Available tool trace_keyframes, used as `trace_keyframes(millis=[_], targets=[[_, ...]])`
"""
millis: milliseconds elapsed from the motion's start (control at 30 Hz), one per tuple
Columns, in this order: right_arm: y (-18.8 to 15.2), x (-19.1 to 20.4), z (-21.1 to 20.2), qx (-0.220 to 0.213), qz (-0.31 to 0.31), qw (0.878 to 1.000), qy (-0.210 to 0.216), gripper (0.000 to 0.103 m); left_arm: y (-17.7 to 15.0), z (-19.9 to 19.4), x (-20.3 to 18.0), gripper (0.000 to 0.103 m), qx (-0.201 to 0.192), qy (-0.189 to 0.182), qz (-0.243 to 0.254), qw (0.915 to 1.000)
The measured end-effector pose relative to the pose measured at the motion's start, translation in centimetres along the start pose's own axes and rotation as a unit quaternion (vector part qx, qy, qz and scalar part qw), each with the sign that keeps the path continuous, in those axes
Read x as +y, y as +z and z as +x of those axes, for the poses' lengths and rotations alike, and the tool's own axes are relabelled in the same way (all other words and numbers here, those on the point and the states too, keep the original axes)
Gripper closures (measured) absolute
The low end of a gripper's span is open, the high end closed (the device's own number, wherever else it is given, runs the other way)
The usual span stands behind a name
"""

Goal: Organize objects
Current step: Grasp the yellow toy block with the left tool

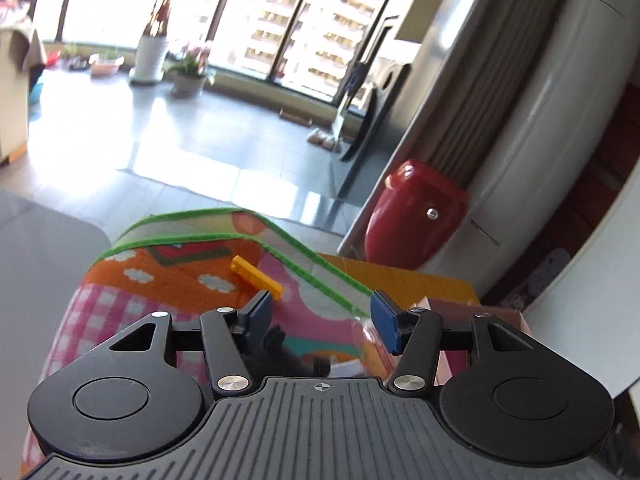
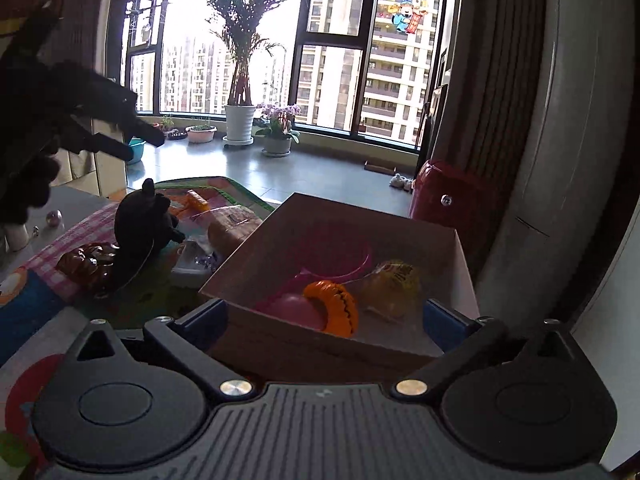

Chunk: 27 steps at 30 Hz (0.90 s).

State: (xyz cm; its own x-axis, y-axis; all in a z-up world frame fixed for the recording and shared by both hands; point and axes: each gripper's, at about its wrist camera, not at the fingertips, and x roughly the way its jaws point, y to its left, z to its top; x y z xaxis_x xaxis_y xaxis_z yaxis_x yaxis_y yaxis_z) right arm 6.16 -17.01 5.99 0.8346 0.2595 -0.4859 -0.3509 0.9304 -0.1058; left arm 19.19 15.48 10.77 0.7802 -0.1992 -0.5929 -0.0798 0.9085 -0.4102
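1. Black housing of the right gripper (image 2: 326, 320) fills the foreground of the right wrist view, its blue-padded fingers (image 2: 208, 318) spread wide and holding nothing, one on each side of the near wall of a cardboard box (image 2: 280, 340).
2. Beneath everything, a colourful play mat (image 1: 132, 280) with a green border, pink check and orange panels covers the work surface; the box sits on it at the right.
3. Inside the box lie a pink bowl-shaped piece (image 2: 344, 256), a clear packet with a yellow label (image 2: 394, 284), an orange ring with a black zigzag (image 2: 334, 306) and a pink ball (image 2: 296, 310), the ring resting against the ball.
4. Left of the box on the mat stand a black plush toy (image 2: 146, 224), a wrapped bread roll (image 2: 234, 226) just beside the box's left wall, a shiny brown wrapped item (image 2: 86, 260) at the plush toy's base, and a small white packet (image 2: 192, 264) between the plush toy and the box.
5. Held higher, the left gripper (image 1: 324, 312) hangs above the mat in the left wrist view, its fingers likewise parted and gripping nothing.
6. Smallest in frame, a yellow building brick (image 1: 256, 274) lies flat on the mat near the tip of that gripper's left finger (image 1: 258, 314); whether the two touch cannot be told.
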Motion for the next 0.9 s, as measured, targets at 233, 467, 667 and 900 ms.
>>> trace_keyframes(millis=[233,467,667,900], targets=[[-3.7,0.1,-0.5,-0.032,0.03,0.999,-0.003,0.0,4.5,11.2,2.7,0.044,0.126,0.06,-0.155,0.9779],[-4.2,-0.6,-0.9,-0.042,0.046,0.998,0.01,0.0,4.2,16.7,2.5,0.045,0.154,0.162,-0.13,0.9659],[-4.4,0.1,-1.0,-0.05,0.029,0.998,0.008,0.0,3.8,16.8,0.4,0.088,0.132,0.202,-0.05,0.9693],[-4.2,-0.4,-0.2,-0.028,0.046,0.998,0.011,0.0,0.6,10.2,-2.6,0.088,0.093,0.133,0.062,0.9848]])
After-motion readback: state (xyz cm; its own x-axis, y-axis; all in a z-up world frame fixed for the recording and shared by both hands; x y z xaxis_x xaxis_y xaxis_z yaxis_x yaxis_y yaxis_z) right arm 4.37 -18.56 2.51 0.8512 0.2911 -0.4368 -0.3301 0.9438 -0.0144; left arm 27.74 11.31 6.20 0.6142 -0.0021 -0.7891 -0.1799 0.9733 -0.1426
